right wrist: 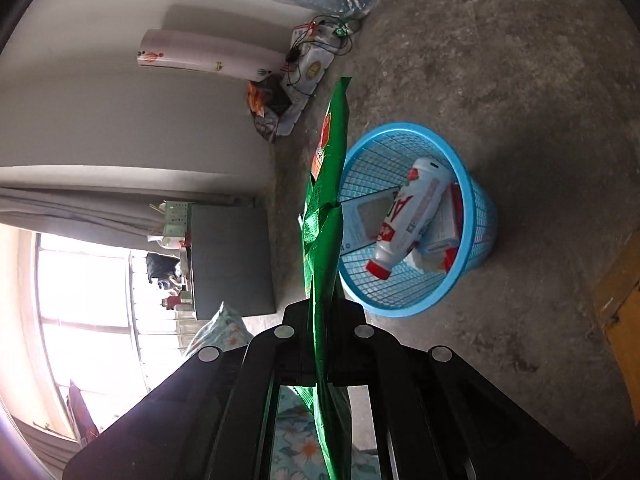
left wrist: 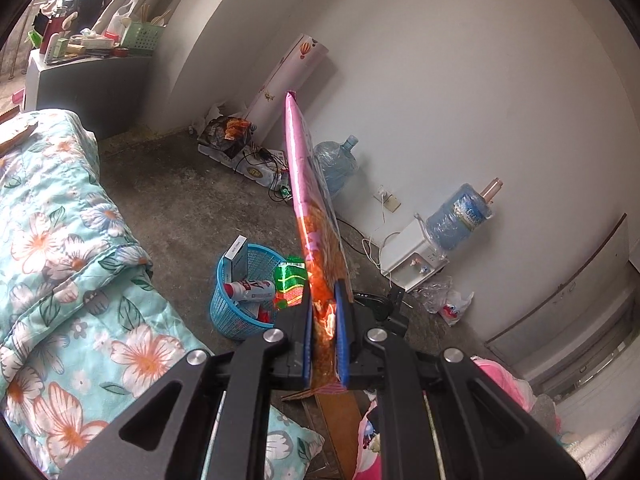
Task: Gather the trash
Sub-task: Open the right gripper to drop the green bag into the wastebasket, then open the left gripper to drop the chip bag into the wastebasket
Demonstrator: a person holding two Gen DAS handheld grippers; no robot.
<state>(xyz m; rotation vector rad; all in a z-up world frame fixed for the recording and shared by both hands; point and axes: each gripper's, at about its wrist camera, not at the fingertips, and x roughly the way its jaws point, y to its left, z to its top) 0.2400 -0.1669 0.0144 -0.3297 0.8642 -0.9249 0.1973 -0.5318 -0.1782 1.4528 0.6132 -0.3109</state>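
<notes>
While each claw clamps a wrapper, left claw pink wrapper, right claw green wrapper.

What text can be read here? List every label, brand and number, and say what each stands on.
"AD": large red letters on the white bottle in the blue basket.
Barcode, digits unreadable: on the green packet in the right gripper.
Blurred print: on the pink and orange packet in the left gripper.
Too small: label of the water jug on the dispenser.
Too small: the boxes in the basket.
</notes>
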